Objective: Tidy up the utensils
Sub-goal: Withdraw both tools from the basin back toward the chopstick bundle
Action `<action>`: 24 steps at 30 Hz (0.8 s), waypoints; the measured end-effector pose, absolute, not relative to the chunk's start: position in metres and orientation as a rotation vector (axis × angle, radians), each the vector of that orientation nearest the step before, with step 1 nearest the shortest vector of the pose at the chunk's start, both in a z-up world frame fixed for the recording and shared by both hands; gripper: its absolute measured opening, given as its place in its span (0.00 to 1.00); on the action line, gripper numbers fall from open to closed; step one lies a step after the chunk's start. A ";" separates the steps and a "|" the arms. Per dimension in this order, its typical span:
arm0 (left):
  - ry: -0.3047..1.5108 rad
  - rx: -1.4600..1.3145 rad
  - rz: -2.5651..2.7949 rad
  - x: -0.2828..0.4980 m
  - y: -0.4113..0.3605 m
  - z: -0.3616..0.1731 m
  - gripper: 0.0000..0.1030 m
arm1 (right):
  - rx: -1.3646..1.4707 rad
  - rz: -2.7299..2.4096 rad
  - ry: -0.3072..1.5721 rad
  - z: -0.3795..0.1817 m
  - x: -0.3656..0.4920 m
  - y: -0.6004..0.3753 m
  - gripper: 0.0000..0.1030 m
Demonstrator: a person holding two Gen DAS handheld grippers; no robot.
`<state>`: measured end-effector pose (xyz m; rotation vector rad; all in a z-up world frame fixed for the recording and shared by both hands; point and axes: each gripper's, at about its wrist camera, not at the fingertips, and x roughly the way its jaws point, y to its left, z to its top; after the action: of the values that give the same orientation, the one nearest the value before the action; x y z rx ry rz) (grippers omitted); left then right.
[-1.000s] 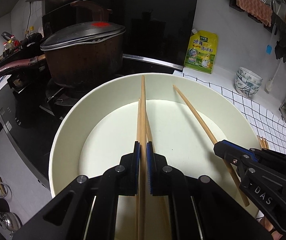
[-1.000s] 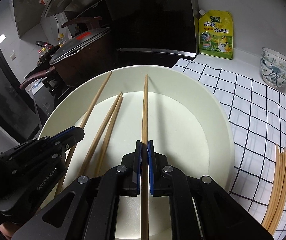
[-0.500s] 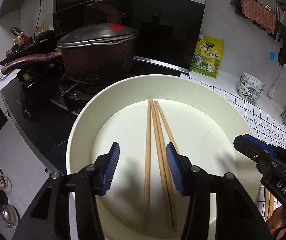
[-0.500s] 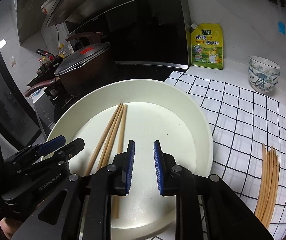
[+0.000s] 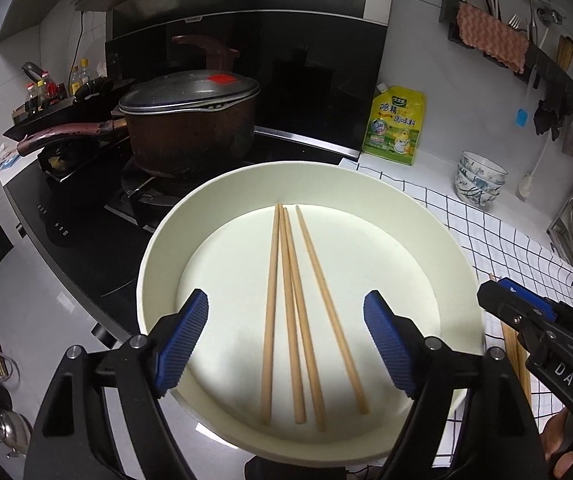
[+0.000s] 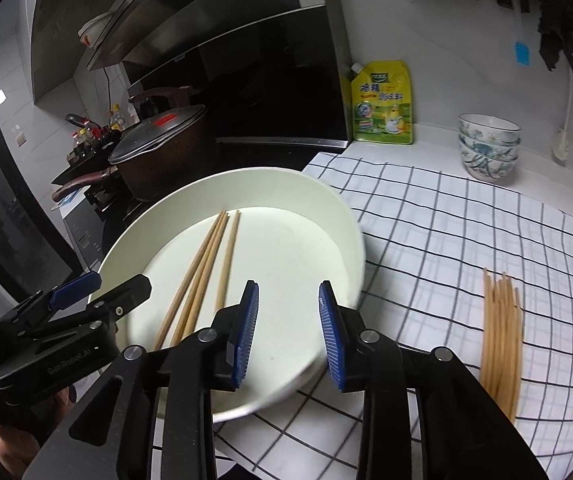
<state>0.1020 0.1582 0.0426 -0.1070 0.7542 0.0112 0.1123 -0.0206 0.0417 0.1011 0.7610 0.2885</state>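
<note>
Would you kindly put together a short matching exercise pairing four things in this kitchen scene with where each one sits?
Things:
1. four chopsticks
2. chopstick bundle
3. lidded pot
4. stacked bowls

Places:
A. on the stove, behind the dish
B. on the checked cloth, right of the dish
C. on the white counter by the wall, beyond the cloth
D. inside the white round dish

Pairs: 1-D, 2-B, 3-A, 4-C
</note>
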 end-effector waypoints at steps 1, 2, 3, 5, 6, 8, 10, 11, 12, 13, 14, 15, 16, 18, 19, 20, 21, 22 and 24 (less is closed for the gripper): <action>0.749 -0.105 0.009 0.100 0.156 0.044 0.79 | 0.103 0.281 0.756 0.043 0.109 -0.025 0.32; 0.744 -0.102 0.008 0.097 0.153 0.045 0.80 | 0.106 0.272 0.751 0.044 0.105 -0.031 0.34; 0.740 -0.098 0.004 0.095 0.149 0.046 0.82 | 0.107 0.266 0.748 0.045 0.101 -0.036 0.36; 0.734 -0.090 -0.007 0.091 0.141 0.047 0.84 | 0.109 0.247 0.740 0.047 0.093 -0.047 0.39; 0.732 -0.088 -0.013 0.089 0.137 0.048 0.85 | 0.110 0.239 0.738 0.047 0.090 -0.052 0.39; 0.727 -0.084 -0.028 0.084 0.128 0.049 0.86 | 0.112 0.217 0.731 0.048 0.081 -0.065 0.41; 0.723 -0.081 -0.046 0.080 0.118 0.050 0.87 | 0.115 0.193 0.724 0.049 0.073 -0.079 0.42; 0.720 -0.081 -0.062 0.077 0.113 0.051 0.87 | 0.118 0.178 0.722 0.048 0.069 -0.087 0.42; 0.720 -0.077 -0.079 0.075 0.106 0.051 0.87 | 0.122 0.165 0.723 0.047 0.065 -0.094 0.42; 0.718 -0.072 -0.089 0.073 0.101 0.052 0.88 | 0.125 0.150 0.724 0.046 0.062 -0.102 0.42; 0.713 -0.062 -0.099 0.070 0.095 0.052 0.88 | 0.127 0.134 0.726 0.044 0.058 -0.111 0.42; 0.707 -0.053 -0.105 0.068 0.089 0.053 0.88 | 0.128 0.119 0.728 0.043 0.054 -0.119 0.42; 0.702 -0.044 -0.114 0.065 0.082 0.053 0.88 | 0.129 0.106 0.731 0.041 0.051 -0.126 0.42; 0.699 -0.034 -0.137 0.061 0.069 0.054 0.88 | 0.135 0.074 0.742 0.036 0.044 -0.143 0.42; 0.699 -0.029 -0.152 0.059 0.063 0.054 0.89 | 0.138 0.062 0.748 0.033 0.041 -0.151 0.42; 0.700 -0.025 -0.165 0.058 0.056 0.054 0.89 | 0.138 0.049 0.755 0.030 0.037 -0.158 0.42; 0.699 -0.024 -0.177 0.056 0.050 0.053 0.89 | 0.137 0.037 0.762 0.027 0.034 -0.165 0.42; 0.700 -0.024 -0.190 0.055 0.043 0.053 0.90 | 0.136 0.025 0.767 0.025 0.032 -0.171 0.42; 0.701 -0.028 -0.218 0.051 0.030 0.051 0.90 | 0.140 0.005 0.777 0.020 0.028 -0.184 0.42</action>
<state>0.0513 0.0304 0.0514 -0.0277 0.7011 -0.2178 0.0276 -0.1837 0.0201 0.1397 0.7773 0.0047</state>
